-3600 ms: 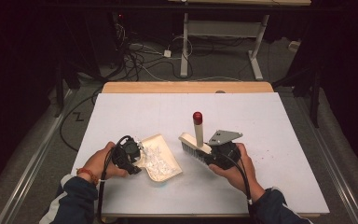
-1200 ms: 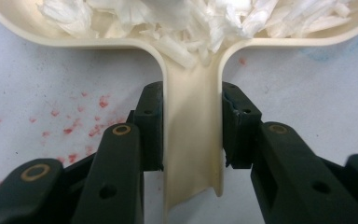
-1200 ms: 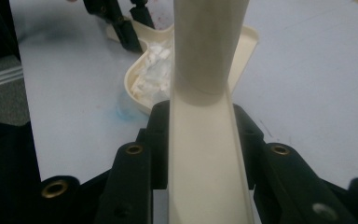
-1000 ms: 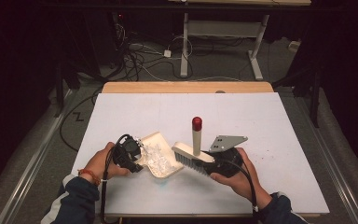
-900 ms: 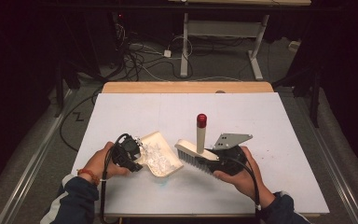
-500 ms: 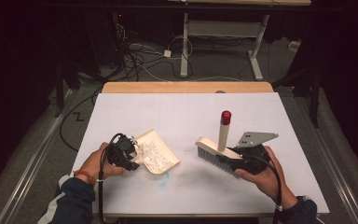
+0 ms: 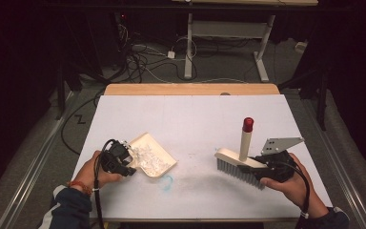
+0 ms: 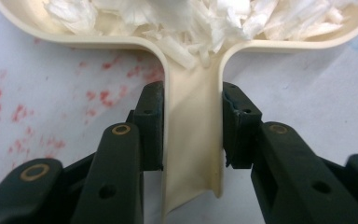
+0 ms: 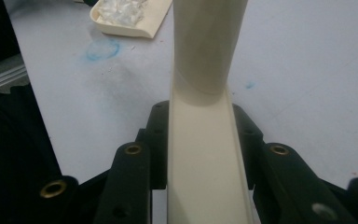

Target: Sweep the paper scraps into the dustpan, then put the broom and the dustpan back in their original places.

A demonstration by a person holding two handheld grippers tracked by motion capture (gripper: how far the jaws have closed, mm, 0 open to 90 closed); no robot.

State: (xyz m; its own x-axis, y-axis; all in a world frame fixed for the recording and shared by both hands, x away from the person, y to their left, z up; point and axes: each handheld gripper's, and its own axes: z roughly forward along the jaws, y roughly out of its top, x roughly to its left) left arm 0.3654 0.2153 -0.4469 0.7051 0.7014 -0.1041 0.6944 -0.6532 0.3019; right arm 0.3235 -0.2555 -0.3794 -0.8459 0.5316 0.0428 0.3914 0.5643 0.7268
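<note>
Sweeping looks mostly done — white paper bits [image 7: 147, 157] sit piled in cream dustpan [image 7: 159, 153] on tabletop [image 7: 190, 119], left side. Left tool [image 8: 192, 126] clamped on dustpan handle. Right tool [image 9: 204, 135] clamped on brush [image 7: 238, 164], right side, well apart from dustpan. Left to do — maybe emptying dustpan.

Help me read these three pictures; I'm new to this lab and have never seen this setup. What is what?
No robot here: a person holds a two-jaw tool in each hand. The high view looks down on the white table. The left hand-held gripper clamps the handle of a cream dustpan full of white shreds. The right hand-held gripper clamps a cream brush, bristles down, with a red-tipped upright handle. The other two pictures come from cameras riding on each gripper, looking along its black jaws: one shows the dustpan handle, one the brush. A faint blue smudge marks the table.
</note>
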